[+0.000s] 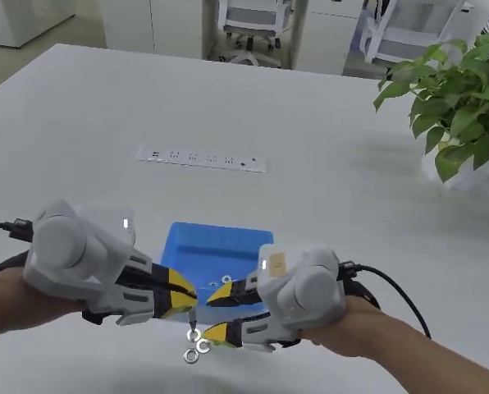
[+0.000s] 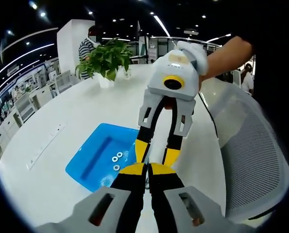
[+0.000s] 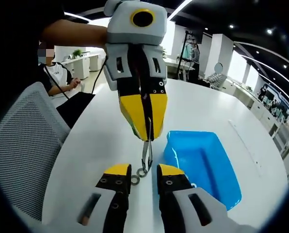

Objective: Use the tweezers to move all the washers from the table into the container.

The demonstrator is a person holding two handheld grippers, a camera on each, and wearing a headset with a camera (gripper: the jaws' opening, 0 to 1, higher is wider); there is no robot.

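My left gripper (image 3: 146, 132) is clenched on the tweezers (image 3: 147, 150), their tips down at the loose washers (image 3: 141, 173) on the white table (image 3: 98, 141), just beside the near edge of the blue container (image 3: 217, 160). My right gripper (image 3: 144, 171) faces it, jaws parted and grasping nothing, flanking those washers. Other washers (image 2: 117, 158) lie inside the container. A potted plant (image 1: 458, 90) stands well beyond.
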